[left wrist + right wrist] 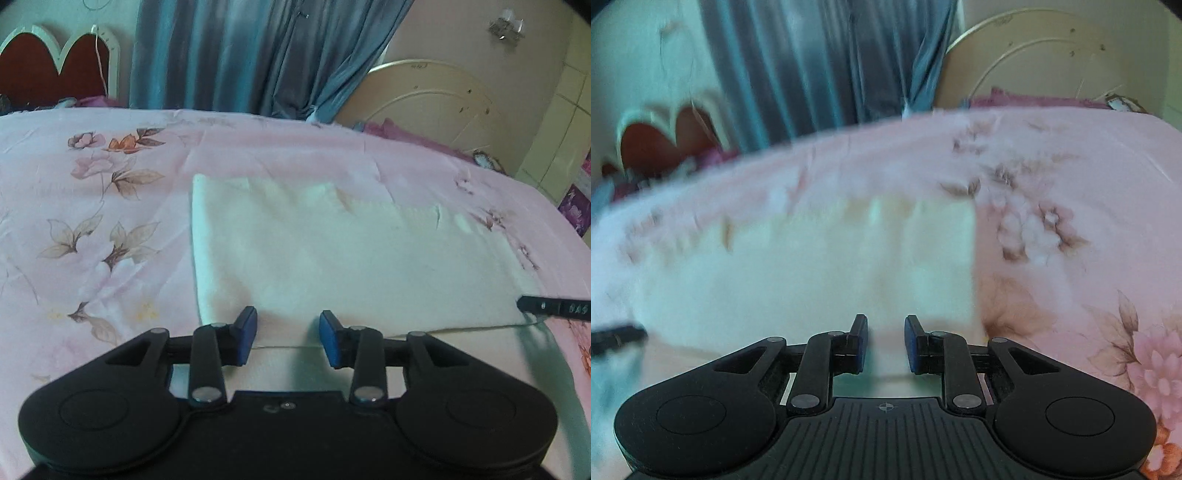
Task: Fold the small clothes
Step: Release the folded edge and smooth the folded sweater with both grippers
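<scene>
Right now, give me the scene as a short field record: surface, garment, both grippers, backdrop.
surface: bed sheet, pink with flower print
garment: white cloth, lying flat, folded into a rectangle, near edge at both grippers
left gripper: jaws apart, nothing pinched, over the cloth's near edge
right gripper: jaws apart by a narrow gap, nothing pinched, over the near edge; view blurred
backdrop: blue curtain behind the bed

Bed sheet (110,229) lies flat and bare to the left of the white folded cloth (332,258) and beyond it; open passage there. Cloth is low, no barrier. Far edge hemmed by blue curtain (258,55), headboard (55,62) and cream board (436,99); right tool (554,308) intrudes at the cloth's right corner.
</scene>
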